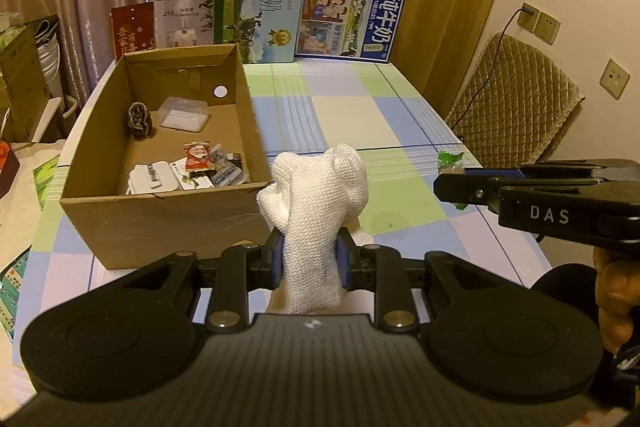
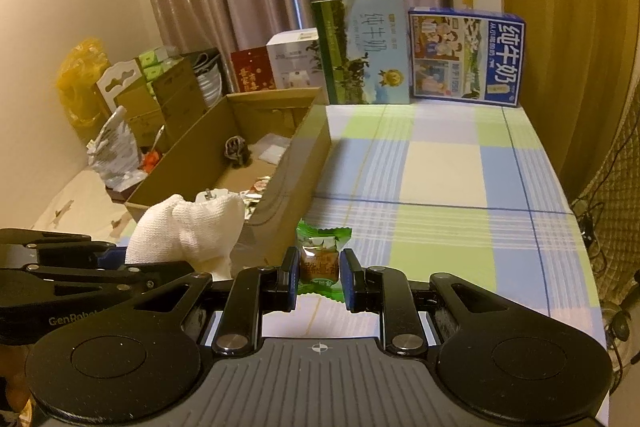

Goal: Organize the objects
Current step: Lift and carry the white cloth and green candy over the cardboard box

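Left tool [image 1: 308, 259] clamped on white cloth [image 1: 316, 203], held just right of the cardboard box [image 1: 160, 219]. Right tool [image 2: 319, 277] pinching a green-wrapped candy [image 2: 320, 259] above the checked counter [image 2: 440, 187].

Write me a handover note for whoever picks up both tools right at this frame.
Left tool: shut on the white cloth, held upright beside the near right corner of the cardboard box.
Right tool: shut on the green-wrapped candy, above the checked tablecloth, just right of the box.
Done: the box already holds a dark bundle, a clear plastic case and several small packets.
Left: put the cloth and the candy into the box. No other loose items show on the cloth-covered tabletop.
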{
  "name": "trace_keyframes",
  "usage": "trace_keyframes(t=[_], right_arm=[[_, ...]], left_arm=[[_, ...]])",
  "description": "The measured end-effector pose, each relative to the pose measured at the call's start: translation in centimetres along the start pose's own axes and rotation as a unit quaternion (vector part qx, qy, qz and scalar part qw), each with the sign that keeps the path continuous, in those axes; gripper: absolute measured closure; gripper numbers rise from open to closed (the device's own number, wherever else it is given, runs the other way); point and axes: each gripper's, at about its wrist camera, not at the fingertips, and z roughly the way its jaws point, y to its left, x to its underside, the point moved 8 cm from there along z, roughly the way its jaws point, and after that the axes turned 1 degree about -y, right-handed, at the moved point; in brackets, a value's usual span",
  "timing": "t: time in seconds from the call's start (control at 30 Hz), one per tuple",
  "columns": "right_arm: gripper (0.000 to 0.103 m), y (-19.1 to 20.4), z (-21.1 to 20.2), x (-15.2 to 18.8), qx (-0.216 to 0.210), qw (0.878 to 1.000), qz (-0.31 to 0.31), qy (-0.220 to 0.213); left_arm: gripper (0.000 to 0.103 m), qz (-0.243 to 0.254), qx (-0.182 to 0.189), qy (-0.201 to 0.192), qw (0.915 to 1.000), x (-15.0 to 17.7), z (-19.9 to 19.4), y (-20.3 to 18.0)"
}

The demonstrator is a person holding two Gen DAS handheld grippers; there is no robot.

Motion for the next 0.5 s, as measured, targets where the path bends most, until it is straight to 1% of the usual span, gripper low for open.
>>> trace_keyframes(t=[0.5], right_arm=[[0.085,2.8,1.4,0.0,-0.017,1.0,-0.016,0.007]], left_arm=[[0.082,-0.016,-0.019,-0.004,0.9997,0.4,-1.3,2.8]])
